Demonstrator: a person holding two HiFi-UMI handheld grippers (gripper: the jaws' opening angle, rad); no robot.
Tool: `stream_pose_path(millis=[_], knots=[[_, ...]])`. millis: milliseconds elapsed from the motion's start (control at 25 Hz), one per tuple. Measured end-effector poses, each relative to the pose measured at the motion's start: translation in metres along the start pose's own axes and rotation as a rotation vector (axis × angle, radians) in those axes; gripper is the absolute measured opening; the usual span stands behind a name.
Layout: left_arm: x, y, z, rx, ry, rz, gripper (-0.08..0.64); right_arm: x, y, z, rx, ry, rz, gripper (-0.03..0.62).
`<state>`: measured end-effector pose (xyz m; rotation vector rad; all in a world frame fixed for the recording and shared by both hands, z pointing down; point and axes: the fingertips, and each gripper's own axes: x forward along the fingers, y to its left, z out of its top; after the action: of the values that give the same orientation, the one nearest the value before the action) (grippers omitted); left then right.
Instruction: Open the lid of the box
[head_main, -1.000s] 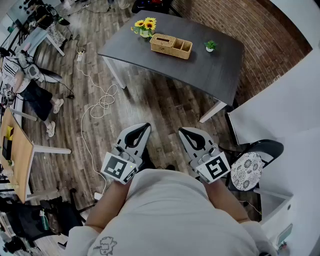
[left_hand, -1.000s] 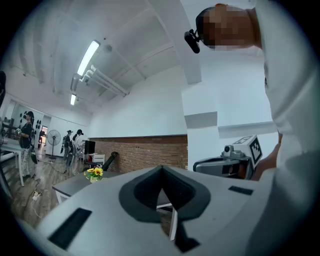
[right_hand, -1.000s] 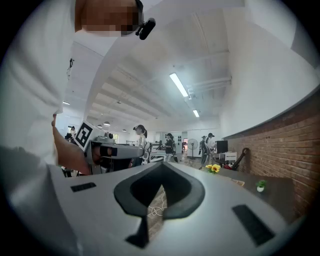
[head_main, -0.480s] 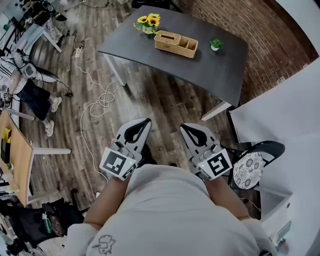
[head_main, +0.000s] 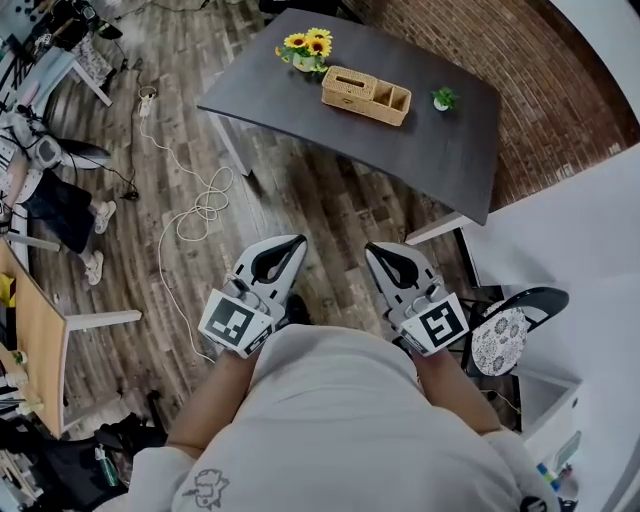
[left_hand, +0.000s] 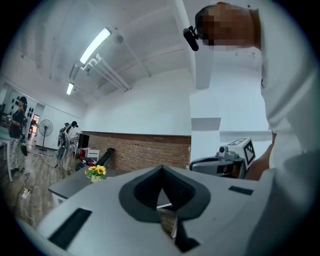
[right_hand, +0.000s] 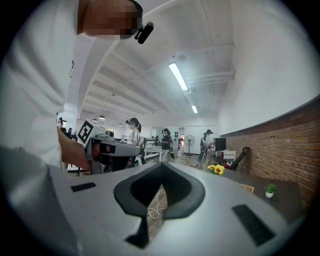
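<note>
Two grippers are held low, close to the person's body, side by side above the wooden floor. The left gripper has its jaws pressed together with nothing between them, and the right gripper is the same. The wicker box stands far from both, on the dark grey table; its lid looks closed. A pot of sunflowers is just left of it, and a small green plant is near its right.
</note>
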<state>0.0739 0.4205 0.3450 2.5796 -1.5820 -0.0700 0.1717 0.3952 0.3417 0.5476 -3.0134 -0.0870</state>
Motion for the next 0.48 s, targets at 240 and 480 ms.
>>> stream_pose_path(millis=[240, 480], knots=[[-0.010, 0.042, -0.001, -0.016, 0.005, -0.031, 0.011, 0.036, -0.002, -0.001, 0.013, 0.017, -0.054, 0.005], [-0.008, 0.066, 0.003, -0.009, 0.004, -0.051, 0.011, 0.062, -0.003, 0.003, 0.011, 0.006, -0.064, 0.005]])
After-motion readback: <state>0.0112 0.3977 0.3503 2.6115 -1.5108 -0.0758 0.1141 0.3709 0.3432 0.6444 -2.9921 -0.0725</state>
